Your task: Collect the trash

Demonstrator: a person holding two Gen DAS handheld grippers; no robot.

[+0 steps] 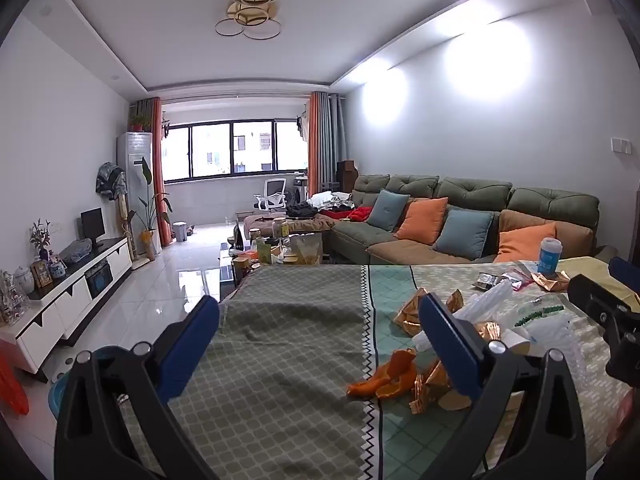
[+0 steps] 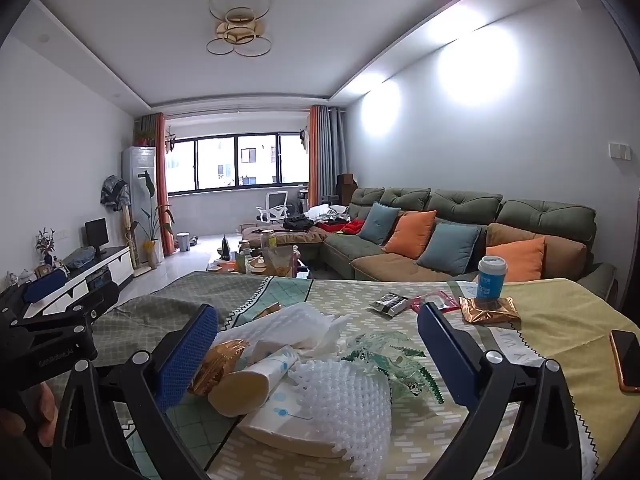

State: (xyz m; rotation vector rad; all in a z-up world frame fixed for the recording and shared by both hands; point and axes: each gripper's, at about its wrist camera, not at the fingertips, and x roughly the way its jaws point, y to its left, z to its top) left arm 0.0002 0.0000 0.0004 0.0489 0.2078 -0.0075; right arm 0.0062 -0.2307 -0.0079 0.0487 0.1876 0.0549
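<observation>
Two hand-held grippers hover over the cloth-covered counter [image 2: 560,312]: the left hand-held gripper [image 1: 320,340] and the right hand-held gripper [image 2: 318,344], both with jaws spread wide and empty. One blue-and-white cup [image 2: 491,278] stands on a gold foil wrapper [image 2: 490,311]; its contents cannot be seen. The trash heap [image 2: 320,368] lies mid-counter: white foam netting, a paper cup, wrappers. Orange peel [image 1: 384,376] lies beside it.

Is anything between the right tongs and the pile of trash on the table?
Nothing visible. The right tongs stand open with the white foam netting and paper cup directly ahead on the table; the blue cup stands far behind.
</observation>
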